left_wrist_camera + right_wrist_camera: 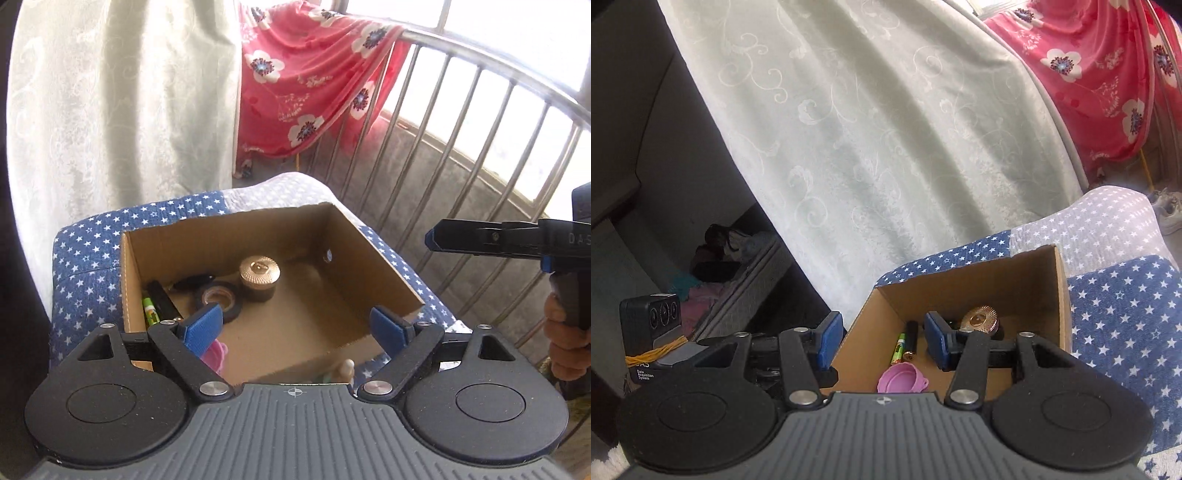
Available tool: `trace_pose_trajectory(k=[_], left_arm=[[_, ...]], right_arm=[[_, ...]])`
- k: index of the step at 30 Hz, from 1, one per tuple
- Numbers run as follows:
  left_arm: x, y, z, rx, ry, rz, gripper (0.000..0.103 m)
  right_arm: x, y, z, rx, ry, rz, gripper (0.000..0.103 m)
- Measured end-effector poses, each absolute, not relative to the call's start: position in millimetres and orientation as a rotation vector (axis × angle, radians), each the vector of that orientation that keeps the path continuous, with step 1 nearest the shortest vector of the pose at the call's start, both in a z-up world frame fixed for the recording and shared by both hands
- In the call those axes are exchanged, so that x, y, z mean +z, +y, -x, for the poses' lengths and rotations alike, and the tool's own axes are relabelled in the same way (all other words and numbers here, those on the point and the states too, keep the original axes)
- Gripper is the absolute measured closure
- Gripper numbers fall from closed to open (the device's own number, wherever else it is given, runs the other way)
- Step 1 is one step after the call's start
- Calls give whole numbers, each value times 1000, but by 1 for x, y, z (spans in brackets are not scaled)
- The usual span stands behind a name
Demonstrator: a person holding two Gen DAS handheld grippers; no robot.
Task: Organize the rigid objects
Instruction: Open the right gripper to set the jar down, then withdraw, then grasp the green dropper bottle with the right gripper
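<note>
Presently, the scene by part:

Cardboard box (354, 240): open-topped, resting on a blue star-print cover (85, 266); its near edge lies just past the left tool's fingertips.
Box contents: a gold ribbed lid jar (259, 275) near the middle, a roll of black tape (221, 300) just beside it toward the tongs, a green battery (151, 310) and a black cylinder (161, 302) along the left wall, and a pink collapsible cup (904, 377) in the near corner.
Left gripper (293, 325): blue pads spread wide apart, nothing between them; it hangs over the near edge of the box, with the tape roll just beyond its left pad.
Right gripper (882, 339): pads parted and bare; the box's near-left wall, the battery and the black cylinder show in the gap between the pads, and the pink cup lies below the gap, nearer the tool body.
Right hand (563, 343): wrapped round the right tool's handle, off to the right of the box.
Backdrop: a white patterned curtain (122, 96), a red floral cloth (314, 74) draped over a metal railing (480, 122).
</note>
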State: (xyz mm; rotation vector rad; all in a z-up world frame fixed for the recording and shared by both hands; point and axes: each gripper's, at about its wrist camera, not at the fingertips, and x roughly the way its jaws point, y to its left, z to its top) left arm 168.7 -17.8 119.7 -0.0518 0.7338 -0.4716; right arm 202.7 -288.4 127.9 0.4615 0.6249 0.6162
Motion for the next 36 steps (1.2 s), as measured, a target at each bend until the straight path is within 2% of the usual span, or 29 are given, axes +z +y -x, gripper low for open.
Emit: trace_pose_trajectory(k=[6, 11, 24, 36], left_arm=[[59, -37, -121, -555, 700, 69, 14], [29, -68, -99, -542, 582, -60, 16], [3, -102, -113, -514, 488, -211, 44], [-5, -99, -116, -475, 500, -225, 53]], right_arm=[[90, -281, -171, 588, 627, -432, 51], [68, -260, -166, 571, 629, -325, 51], [37, -223, -174, 582, 662, -102, 60], [21, -234, -188, 585, 725, -164, 71]])
